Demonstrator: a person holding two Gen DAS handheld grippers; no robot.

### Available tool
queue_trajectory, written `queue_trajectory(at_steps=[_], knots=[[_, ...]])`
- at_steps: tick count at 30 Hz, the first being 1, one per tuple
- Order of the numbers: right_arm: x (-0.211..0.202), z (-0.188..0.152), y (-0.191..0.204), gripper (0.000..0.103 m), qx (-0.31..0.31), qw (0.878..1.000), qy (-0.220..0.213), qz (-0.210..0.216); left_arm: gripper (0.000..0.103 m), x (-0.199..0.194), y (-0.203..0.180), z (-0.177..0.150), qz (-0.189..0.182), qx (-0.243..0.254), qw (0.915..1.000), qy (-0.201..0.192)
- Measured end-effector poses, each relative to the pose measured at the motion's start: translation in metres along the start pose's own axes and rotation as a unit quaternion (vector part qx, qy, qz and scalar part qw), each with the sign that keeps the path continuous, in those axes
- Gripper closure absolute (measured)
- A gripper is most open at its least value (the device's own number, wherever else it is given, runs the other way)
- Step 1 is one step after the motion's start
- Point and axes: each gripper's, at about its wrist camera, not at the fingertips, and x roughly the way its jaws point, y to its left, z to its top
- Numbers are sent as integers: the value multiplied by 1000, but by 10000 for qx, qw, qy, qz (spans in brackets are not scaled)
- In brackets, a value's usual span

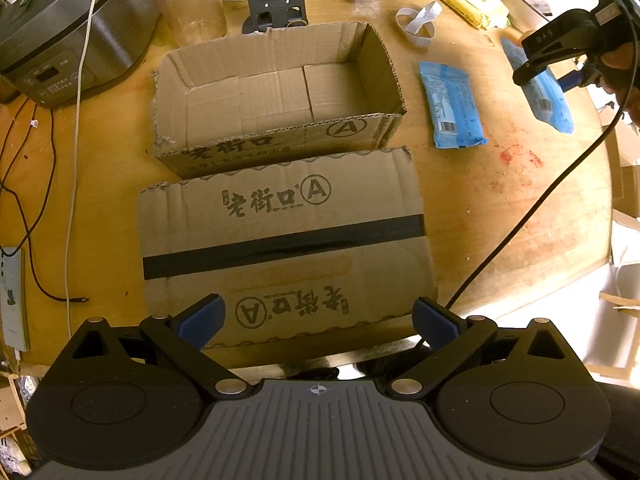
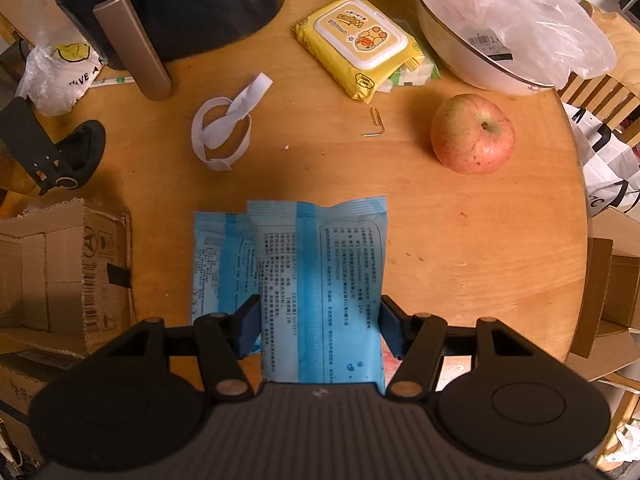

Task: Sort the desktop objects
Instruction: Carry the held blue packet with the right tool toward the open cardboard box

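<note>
Between our right gripper's (image 2: pixel 320 326) pads we pinch one blue packet (image 2: pixel 320 280) above the table (image 2: pixel 480 240); this thin pinch may let it slip. Farther left, past our slack left gripper (image 1: pixel 318 318), waits the open box (image 1: pixel 280 92), whose rim could snag it.

A round wooden table (image 2: pixel 500 240) under warm yellowish light, a wooden chair (image 2: pixel 600 84) beside it.

second blue packet (image 2: pixel 218 264) half hidden, bowl (image 2: pixel 472 60) cropped
</note>
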Motion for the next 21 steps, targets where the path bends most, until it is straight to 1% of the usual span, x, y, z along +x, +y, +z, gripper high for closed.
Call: queue_trajectory(at_steps=[21], knots=[[-8,2,36,44,-110,9999,-47,102,0,-3,22,-5,22,-92,10000,-23]])
